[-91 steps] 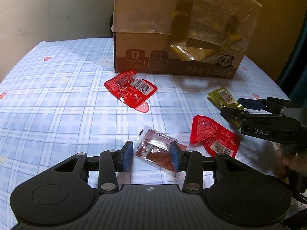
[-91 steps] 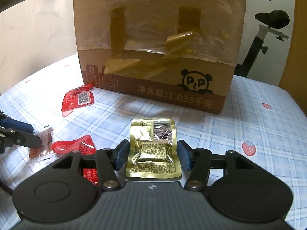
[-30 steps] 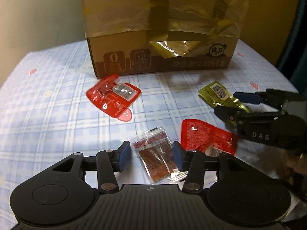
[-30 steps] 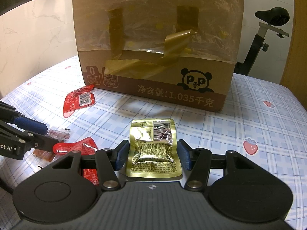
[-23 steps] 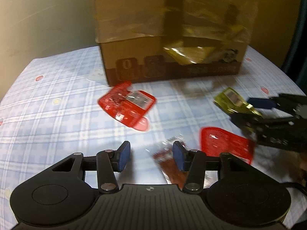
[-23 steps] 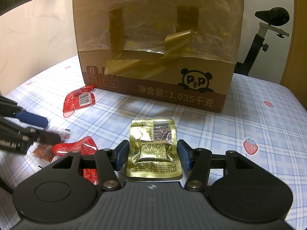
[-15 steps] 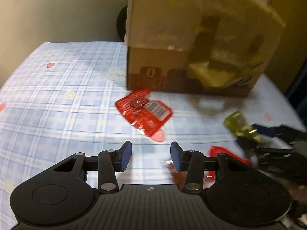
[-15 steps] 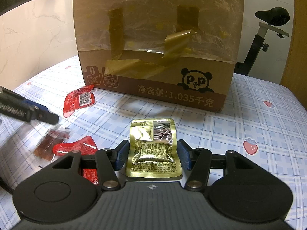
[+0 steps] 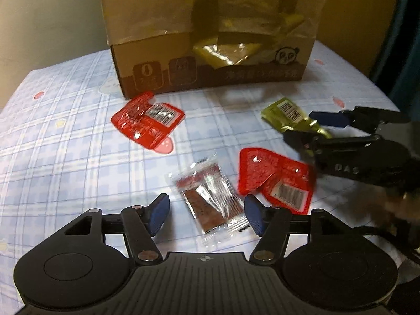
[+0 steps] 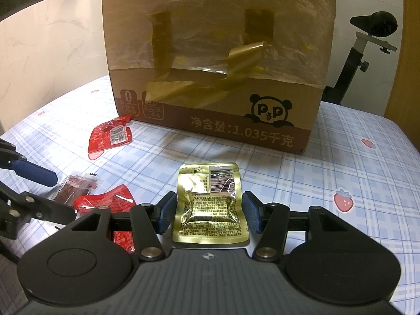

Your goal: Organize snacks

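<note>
The left hand-held gripper [image 9: 206, 214] hangs over a clear sachet of dark dried snack [image 9: 210, 200], its blue pads having just spread wider, the sachet lying between them untouched by either pad. The right hand-held gripper [image 10: 208, 214] brackets a gold foil snack pouch [image 10: 210, 204] lying flat; its pads sit just beside the pouch's edges, and whether they press on it cannot be told. To take the sachet cleanly, the left pads would best settle low on either long edge and close squarely, since the slick, thin film looks likely to slide or buckle. A red snack pack [image 9: 275, 181] lies just beside the sachet and could be caught in the pinch. A second red pack [image 9: 147, 118] lies nearer the taped cardboard box [image 10: 218, 60] printed with a panda, the probable destination. All rest on a surface covered by a blue plaid cloth [image 10: 341, 162] with strawberry motifs, too soft-looking to call a worktop with confidence. Behind stand a pale marbled wall [image 10: 47, 52] and an exercise bike saddle [image 10: 375, 23].
</note>
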Motion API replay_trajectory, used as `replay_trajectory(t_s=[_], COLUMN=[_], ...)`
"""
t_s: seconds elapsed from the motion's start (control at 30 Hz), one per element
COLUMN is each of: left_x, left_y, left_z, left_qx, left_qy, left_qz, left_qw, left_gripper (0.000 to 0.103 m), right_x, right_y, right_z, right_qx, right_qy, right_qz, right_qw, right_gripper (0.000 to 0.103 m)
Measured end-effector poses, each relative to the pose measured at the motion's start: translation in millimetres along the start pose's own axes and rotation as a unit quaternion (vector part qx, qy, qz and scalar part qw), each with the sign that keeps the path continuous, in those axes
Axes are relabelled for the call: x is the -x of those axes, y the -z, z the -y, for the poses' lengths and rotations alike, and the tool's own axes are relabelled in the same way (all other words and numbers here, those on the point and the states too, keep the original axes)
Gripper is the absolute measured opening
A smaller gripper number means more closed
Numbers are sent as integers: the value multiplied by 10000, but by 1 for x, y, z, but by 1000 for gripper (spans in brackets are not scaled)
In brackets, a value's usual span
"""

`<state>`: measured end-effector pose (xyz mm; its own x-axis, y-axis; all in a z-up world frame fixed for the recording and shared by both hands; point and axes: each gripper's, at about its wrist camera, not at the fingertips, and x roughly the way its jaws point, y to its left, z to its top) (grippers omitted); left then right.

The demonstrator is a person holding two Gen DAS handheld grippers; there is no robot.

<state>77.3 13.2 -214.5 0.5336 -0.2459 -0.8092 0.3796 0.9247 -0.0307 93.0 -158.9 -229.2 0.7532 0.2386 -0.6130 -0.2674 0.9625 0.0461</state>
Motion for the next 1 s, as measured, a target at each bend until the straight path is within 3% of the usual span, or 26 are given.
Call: replay_trajectory(t_s=[0.13,0.4,0.77,1.0], left_x=[1,-6,-2,-15], left_y=[-1,-8,-14,-19], left_z=[-7,-29,-35,-20], left_qx=[4,275,1292,1100], left_qy=[-140,-414,-173,-806], left_qz=[2,96,-171,-87], left_qw=[9999,9987,9913,9906], left_gripper=[75,74,71,69], right_x=[0,0,0,0], right_y=[0,0,0,0], right_z=[1,1,1,1], right_qx=[-9,-15,-14,-14], right_qy=[-7,-12,-16,-17], right_qz=[-2,-6,-7,-9], right_qw=[10000,10000,10000,10000], right_gripper=[58,58,58,58])
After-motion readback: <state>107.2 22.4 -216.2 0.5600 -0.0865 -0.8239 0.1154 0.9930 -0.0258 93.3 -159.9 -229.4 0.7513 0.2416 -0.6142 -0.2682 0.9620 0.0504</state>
